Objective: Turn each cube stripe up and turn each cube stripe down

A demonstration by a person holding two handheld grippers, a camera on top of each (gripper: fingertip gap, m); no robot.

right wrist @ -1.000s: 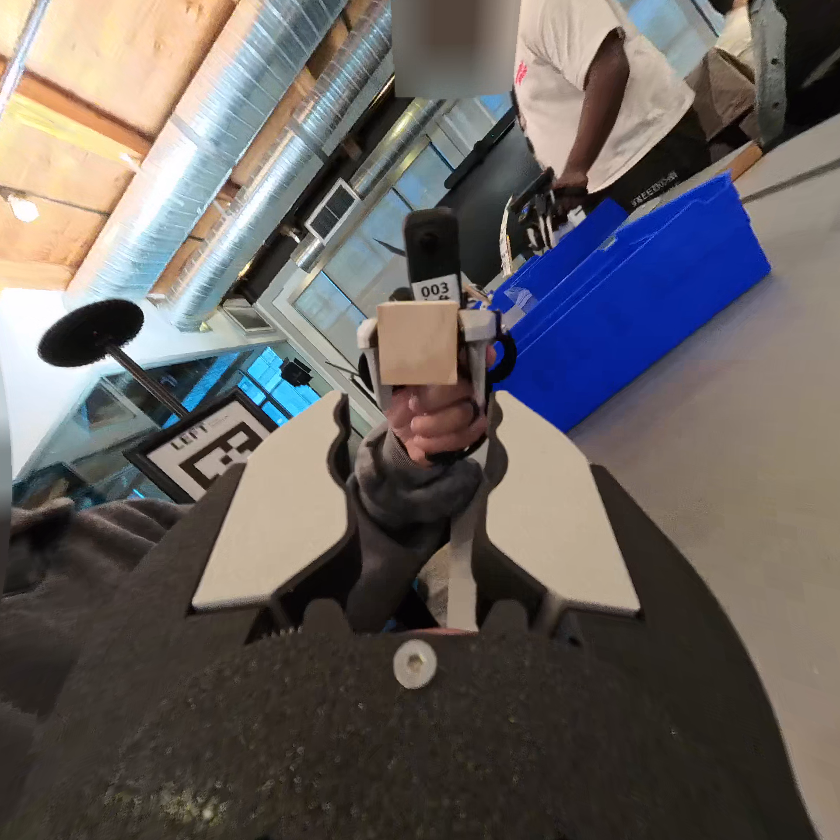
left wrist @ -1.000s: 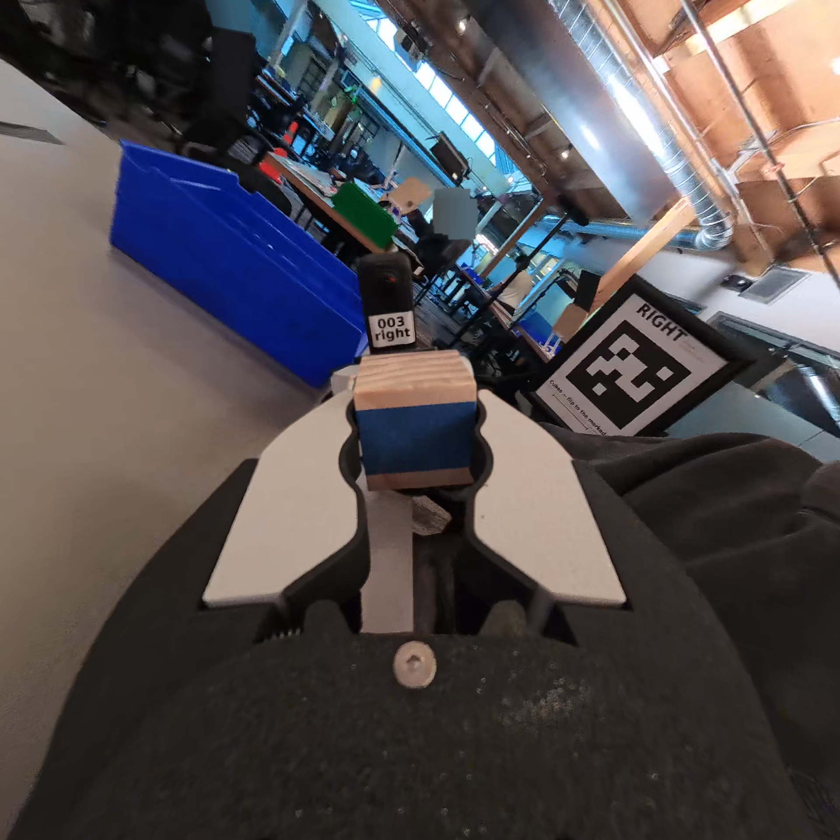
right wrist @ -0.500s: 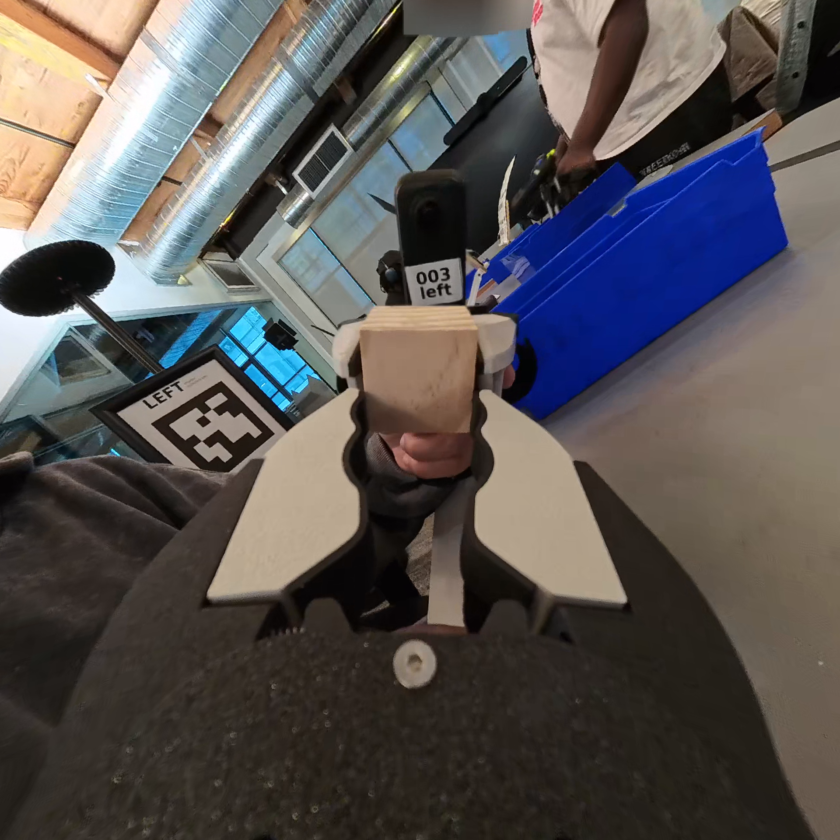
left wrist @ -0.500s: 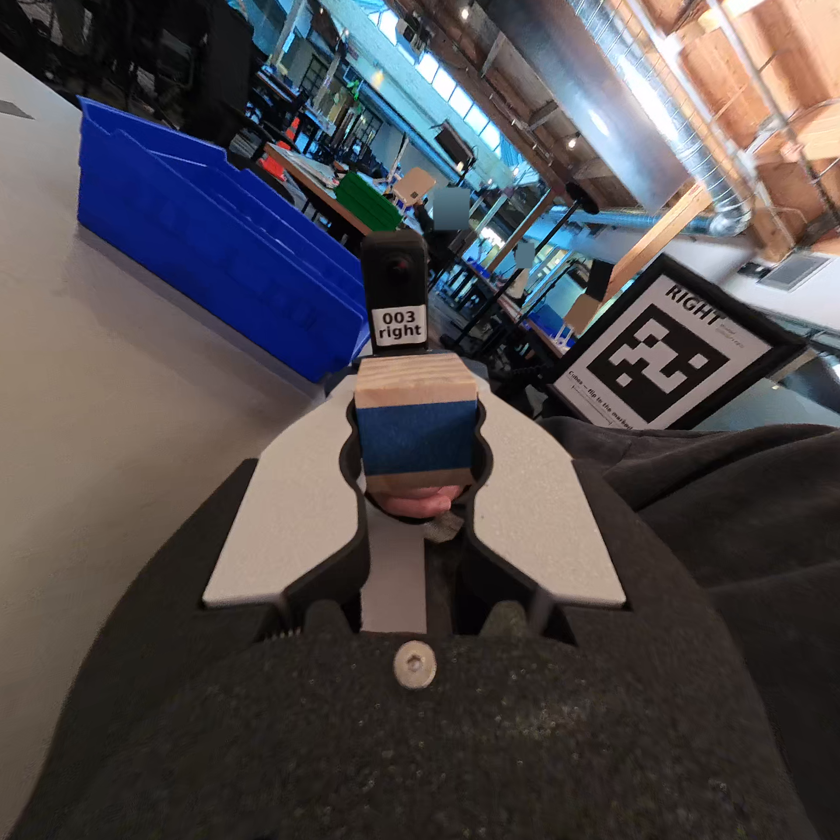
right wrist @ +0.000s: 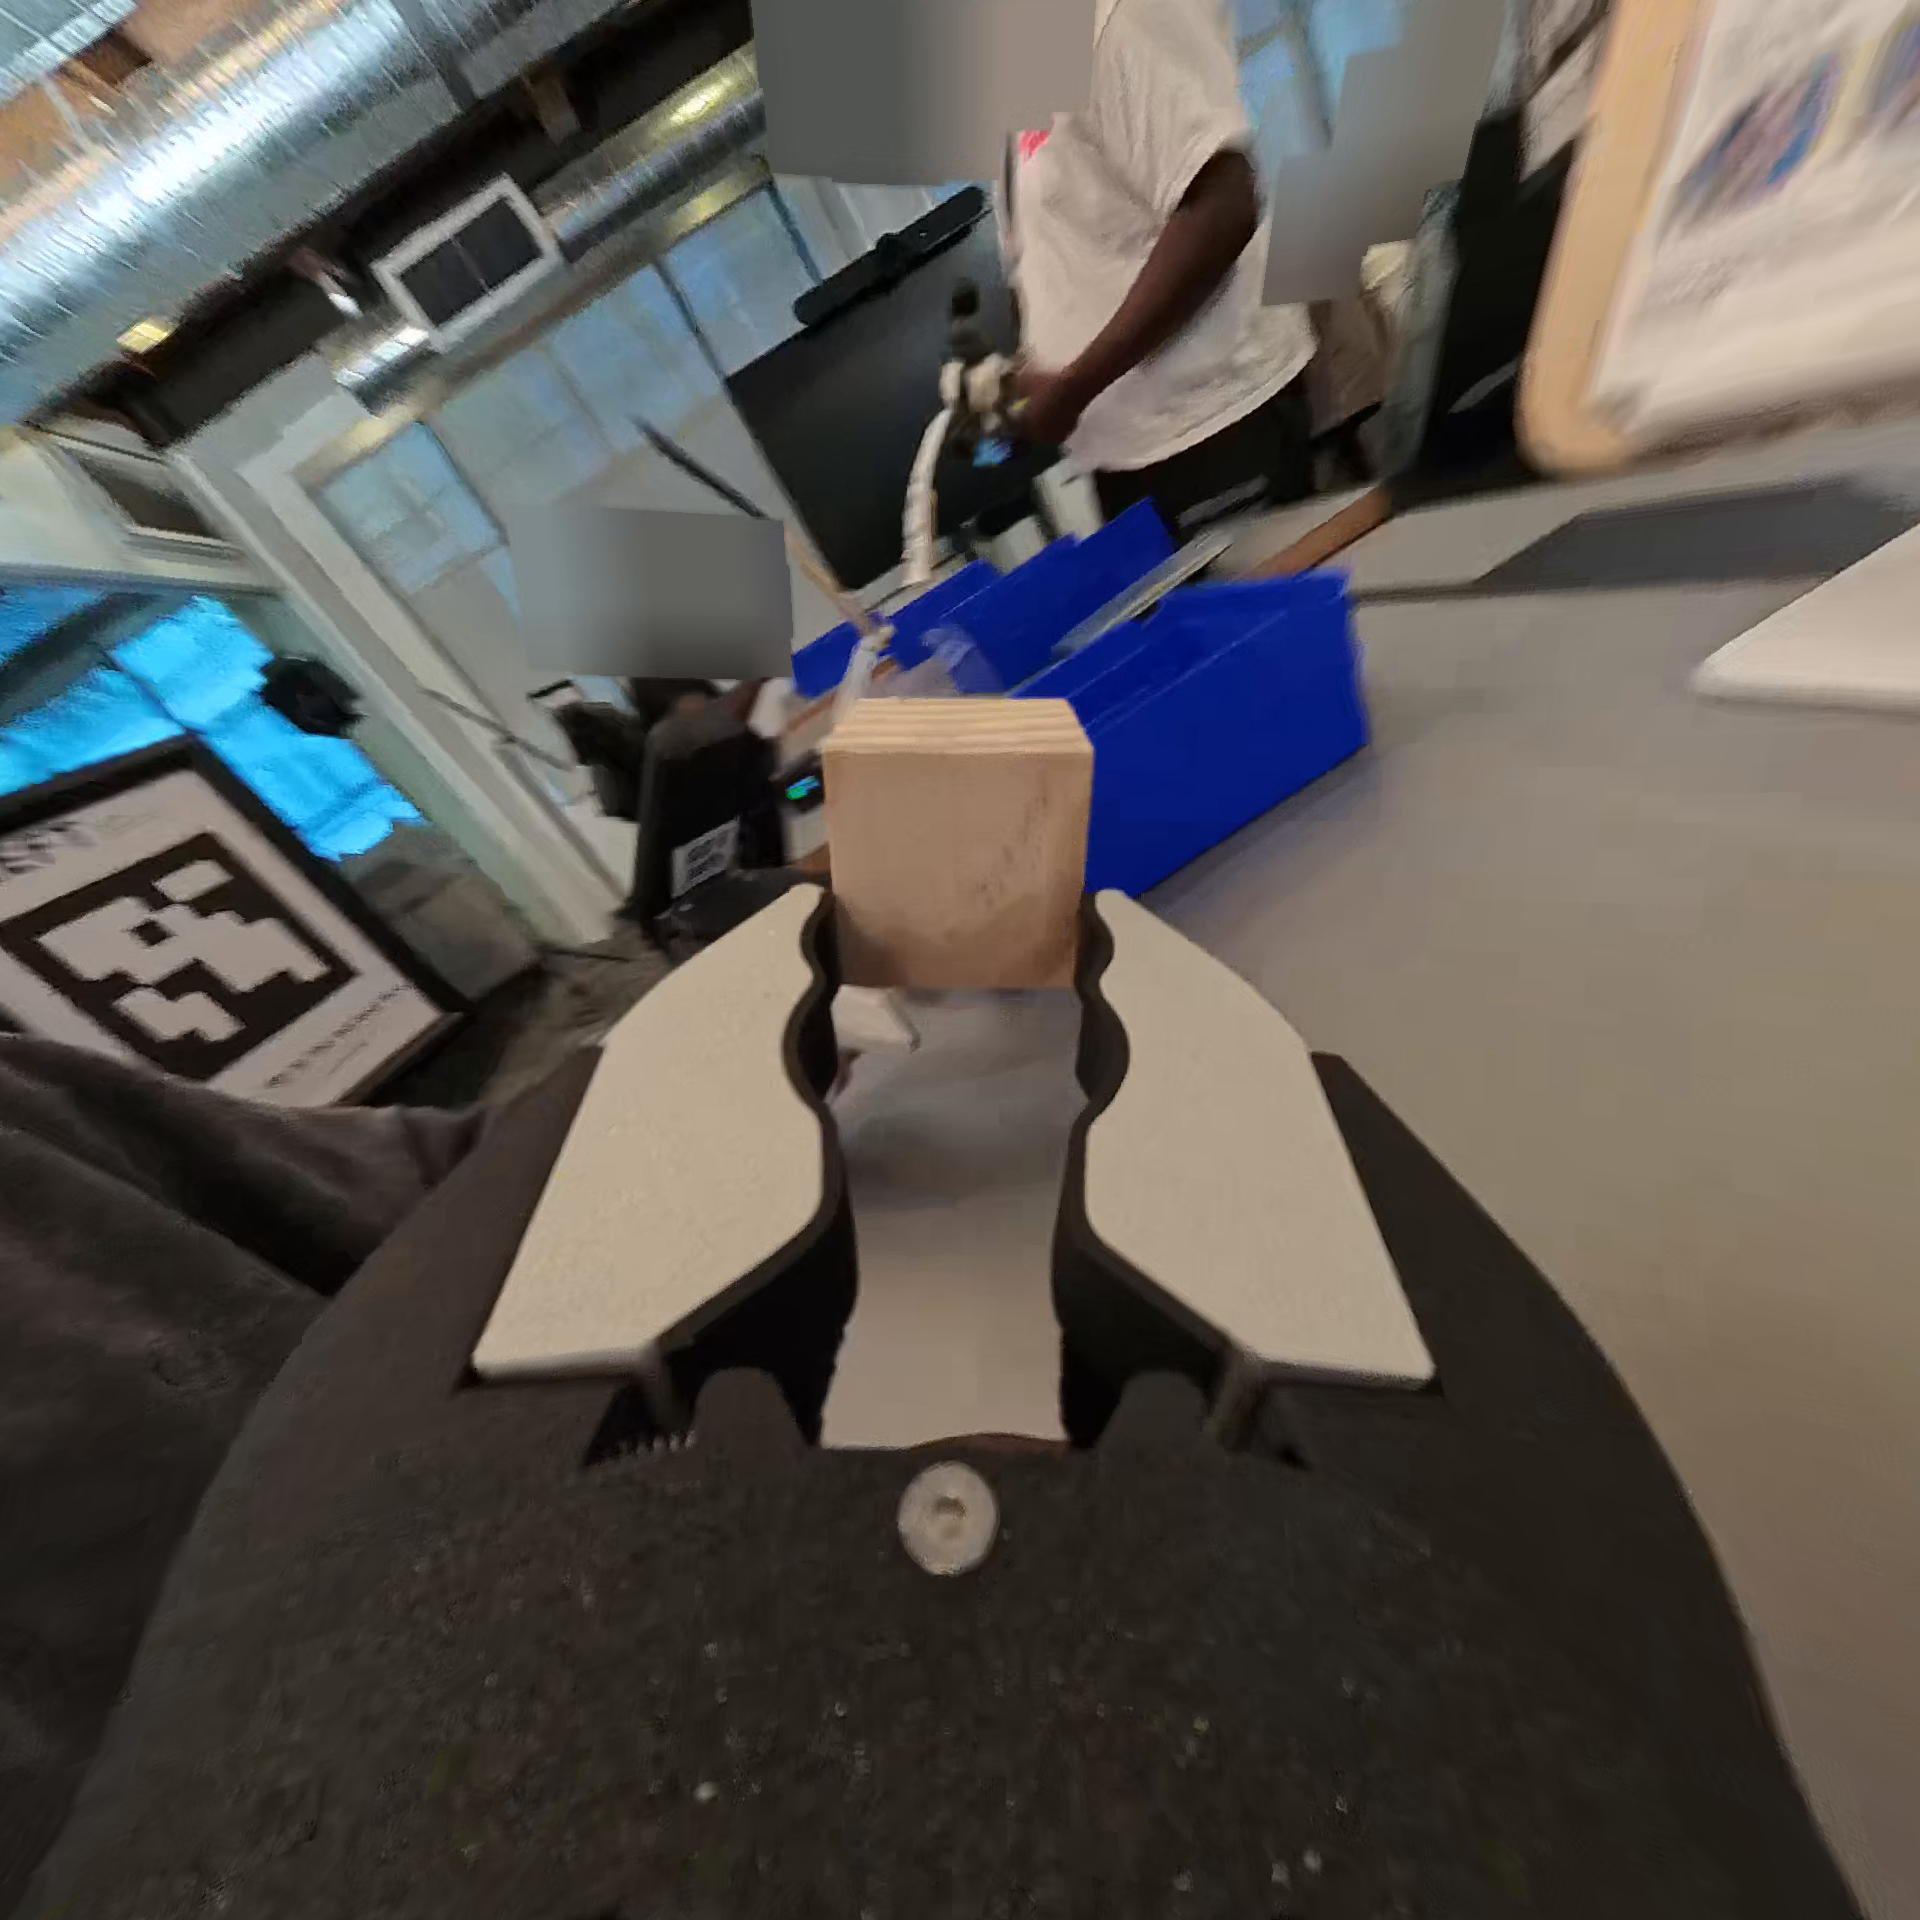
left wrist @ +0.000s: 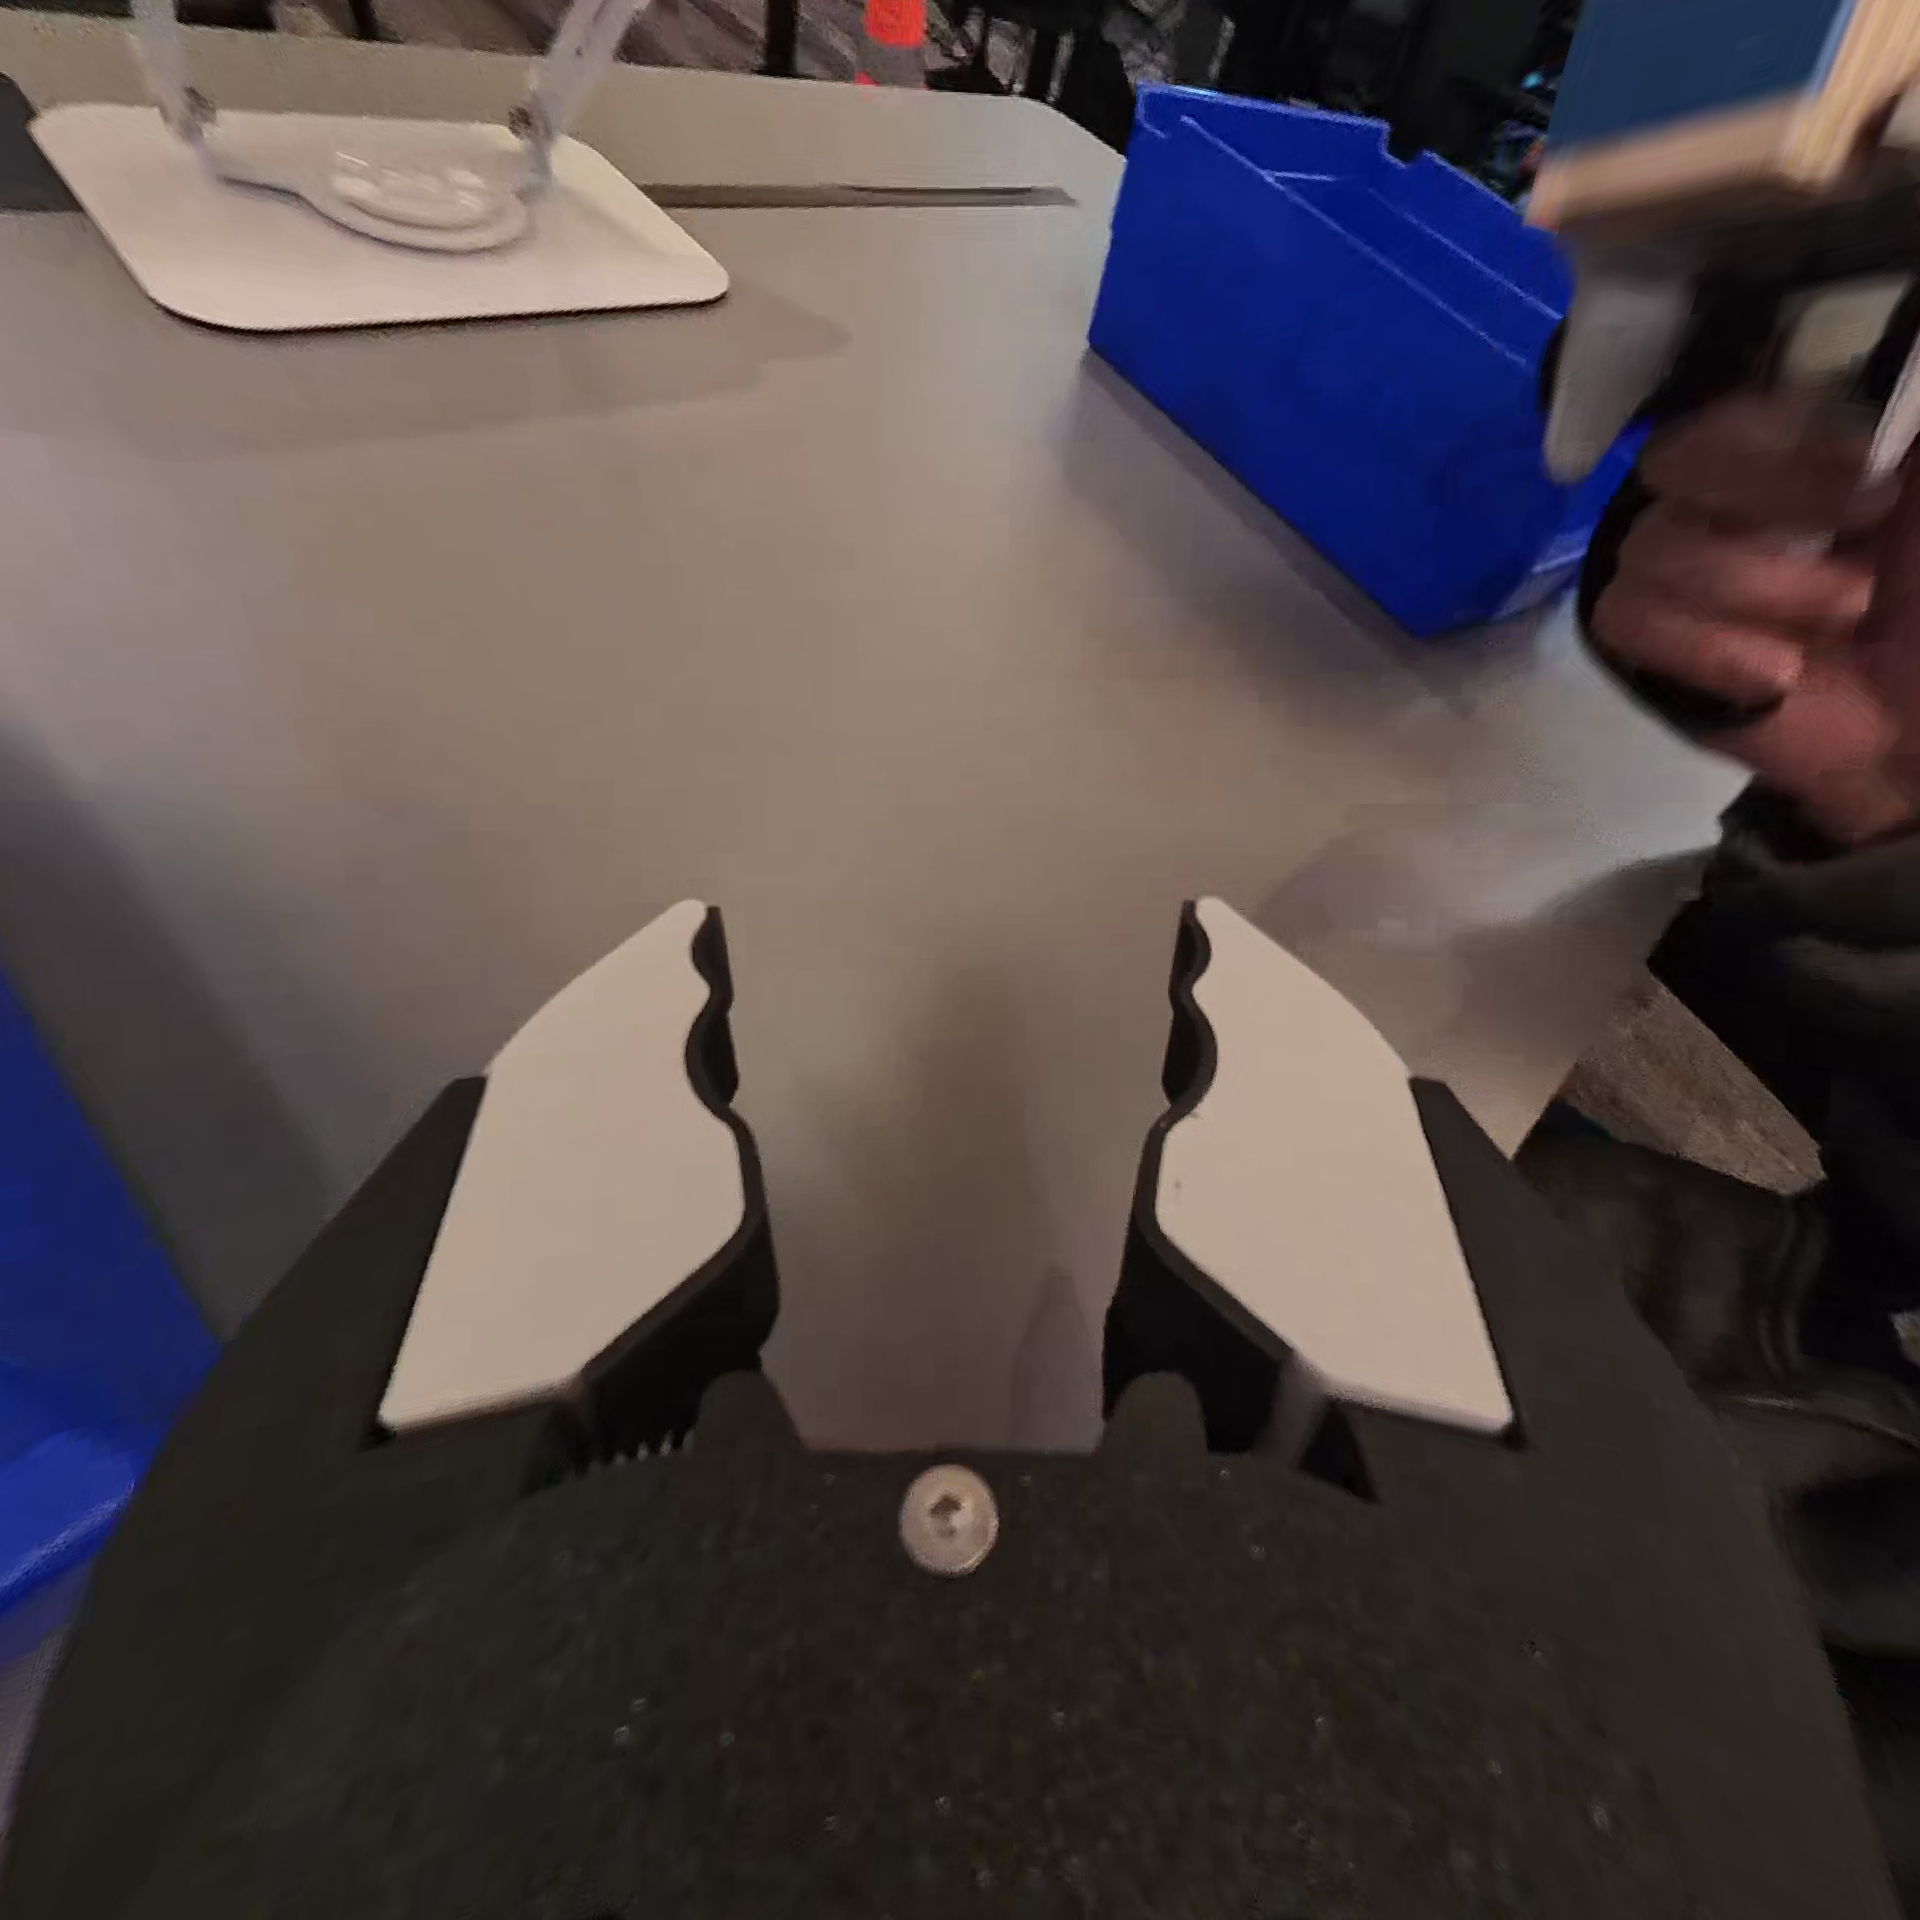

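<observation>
Half a second ago both tools pinched one cube between them; now the left hand-held gripper (left wrist: 951, 1023) has let go and swung down over the counter (left wrist: 727, 644), its fingers spread wide with nothing between them. Only grey surface lies under it. Off to its upper right the right hand-held gripper (left wrist: 1704, 223) shows blurred, carried by the person's hand (left wrist: 1756, 623), with the cube (left wrist: 1725, 94) held high and its blue stripe face turned toward the left tool's camera.

From its own camera, the right hand-held gripper (right wrist: 958, 961) is pinching the cube (right wrist: 956, 847) at the very fingertips, a plain wood face toward the lens, layered end grain on top. It hangs clear of the counter (right wrist: 1558, 935), with a blue bin (right wrist: 1226, 727) beyond and a marker board (right wrist: 197, 956) at left.

The risk, as I judge it, sits in that shallow hold: smooth wood caught only at the tips could twist or slip out during a quick wrist turn, and the blur suggests speed. A dropped cube could tumble to a random face or off the near edge. Setting it down tilted could also leave the stripe sideways rather than up or down. The bin and a white tray (left wrist: 395, 229) are well apart from the bare landing area.
</observation>
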